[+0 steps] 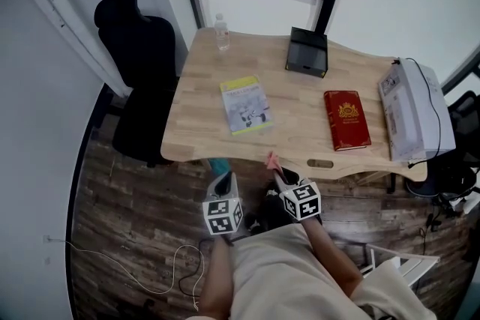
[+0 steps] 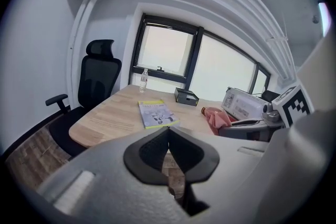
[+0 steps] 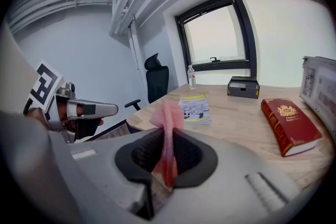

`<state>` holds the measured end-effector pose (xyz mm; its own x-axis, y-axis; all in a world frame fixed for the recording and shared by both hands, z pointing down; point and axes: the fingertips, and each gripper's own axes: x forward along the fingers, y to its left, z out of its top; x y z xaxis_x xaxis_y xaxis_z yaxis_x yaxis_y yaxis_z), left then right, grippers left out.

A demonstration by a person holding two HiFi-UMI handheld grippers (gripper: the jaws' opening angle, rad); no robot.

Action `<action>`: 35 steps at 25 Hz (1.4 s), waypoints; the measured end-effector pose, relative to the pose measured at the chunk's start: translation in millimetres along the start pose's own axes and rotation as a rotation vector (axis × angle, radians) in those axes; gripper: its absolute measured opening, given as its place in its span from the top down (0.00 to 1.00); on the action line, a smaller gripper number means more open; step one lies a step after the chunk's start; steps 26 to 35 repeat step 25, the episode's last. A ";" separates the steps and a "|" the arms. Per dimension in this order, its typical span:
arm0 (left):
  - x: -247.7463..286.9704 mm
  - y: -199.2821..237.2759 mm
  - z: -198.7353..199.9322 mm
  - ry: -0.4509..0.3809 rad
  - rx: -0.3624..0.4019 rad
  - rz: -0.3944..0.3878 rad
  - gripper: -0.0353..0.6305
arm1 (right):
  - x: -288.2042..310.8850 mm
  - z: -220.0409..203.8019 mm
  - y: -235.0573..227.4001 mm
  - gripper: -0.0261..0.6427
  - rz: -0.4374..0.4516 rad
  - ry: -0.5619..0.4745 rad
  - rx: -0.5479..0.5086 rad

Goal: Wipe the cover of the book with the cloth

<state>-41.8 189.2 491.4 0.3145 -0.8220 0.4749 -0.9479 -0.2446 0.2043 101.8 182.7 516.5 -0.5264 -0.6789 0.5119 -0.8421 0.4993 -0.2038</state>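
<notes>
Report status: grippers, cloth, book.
Right gripper shut on pink cloth. Left gripper shut, empty. Red book and yellow booklet flat on table, untouched. Nothing in the way.

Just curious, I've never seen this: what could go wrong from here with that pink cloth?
The right tool pinches only a thin fold of the cloth; it might slip out mid-wipe. Nothing steadies the red book or the yellow book, so either could slide, or the wrong one get wiped.
</notes>
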 end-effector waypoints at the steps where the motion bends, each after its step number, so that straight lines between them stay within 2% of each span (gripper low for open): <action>1: -0.6 1.0 -0.4 0.002 0.001 0.001 0.94 | -0.2 1.1 -1.1 0.90 -0.003 -0.002 0.005; 19: -3.1 -10.0 8.6 -0.007 0.097 -0.020 0.94 | 2.0 14.5 13.1 0.90 0.034 -0.044 0.001; 35: 0.4 -10.0 4.3 0.012 0.108 -0.001 0.94 | 2.6 14.7 14.0 0.90 0.047 -0.031 0.001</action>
